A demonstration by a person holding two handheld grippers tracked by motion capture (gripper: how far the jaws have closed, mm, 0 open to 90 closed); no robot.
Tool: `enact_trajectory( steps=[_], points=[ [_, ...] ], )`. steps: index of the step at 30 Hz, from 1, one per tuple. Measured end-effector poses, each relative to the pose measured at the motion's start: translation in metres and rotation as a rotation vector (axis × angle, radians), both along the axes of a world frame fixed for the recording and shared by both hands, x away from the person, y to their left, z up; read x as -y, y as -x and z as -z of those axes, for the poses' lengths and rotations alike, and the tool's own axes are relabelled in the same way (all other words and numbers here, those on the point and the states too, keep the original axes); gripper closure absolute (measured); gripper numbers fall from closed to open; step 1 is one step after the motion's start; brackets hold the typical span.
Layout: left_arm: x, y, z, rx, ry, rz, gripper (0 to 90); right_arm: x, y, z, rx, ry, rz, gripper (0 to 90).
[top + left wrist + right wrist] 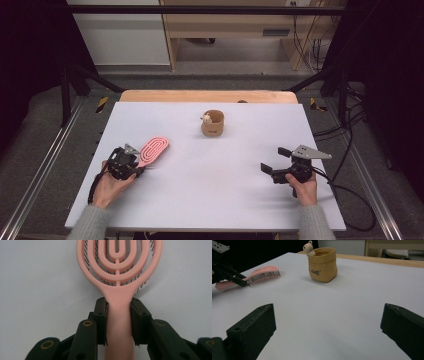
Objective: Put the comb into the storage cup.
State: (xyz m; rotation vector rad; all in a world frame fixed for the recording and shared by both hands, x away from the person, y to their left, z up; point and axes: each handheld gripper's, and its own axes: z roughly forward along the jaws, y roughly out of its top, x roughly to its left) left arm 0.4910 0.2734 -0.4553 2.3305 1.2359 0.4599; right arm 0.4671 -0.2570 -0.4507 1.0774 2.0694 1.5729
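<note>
Left gripper [136, 161] has its jaws closed on the handle of the pink hairbrush [153, 149], pads flat against both sides just below the neck (seen in the left gripper view [117, 322]). The brush sits at the left-near part of the white table [200, 200], head pointing far-right, bristles down.

Right gripper [276, 160] hovers at right-near, jaws spread wide, nothing between them.

For a clean pick: grip looks centred on the handle, so lift straight up and keep the head level; the head is the long end and may droop if the pads slip. Likely target is the tan pot [213, 123] with the small bear figure [205, 118], at centre-far.

Clearance: open table between brush and pot, nothing in the path. Left table edge is near the left hand, so swing inward, not outward. The pot mouth looks narrow; approach handle-first or tilt steeply.
</note>
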Motion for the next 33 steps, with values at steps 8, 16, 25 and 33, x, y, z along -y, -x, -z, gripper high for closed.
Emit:
enact_trajectory(
  steps=[8, 16, 25, 33],
  points=[
    [-0.002, 0.004, -0.006, 0.037, 0.019, -0.001, 69.1, 0.000, 0.000, 0.000, 0.001, 0.000, 0.000, 0.3],
    [-0.003, 0.008, -0.011, 0.059, 0.037, -0.004, 69.1, 0.000, 0.000, 0.000, 0.001, 0.001, 0.000, 0.3],
    [-0.001, 0.011, -0.015, 0.075, 0.052, -0.003, 69.1, 0.000, 0.000, 0.000, -0.002, 0.001, -0.001, 0.3],
    [0.002, 0.015, -0.020, 0.096, 0.064, 0.002, 69.2, -0.001, 0.000, 0.001, -0.007, -0.001, 0.000, 0.4]
  ],
)
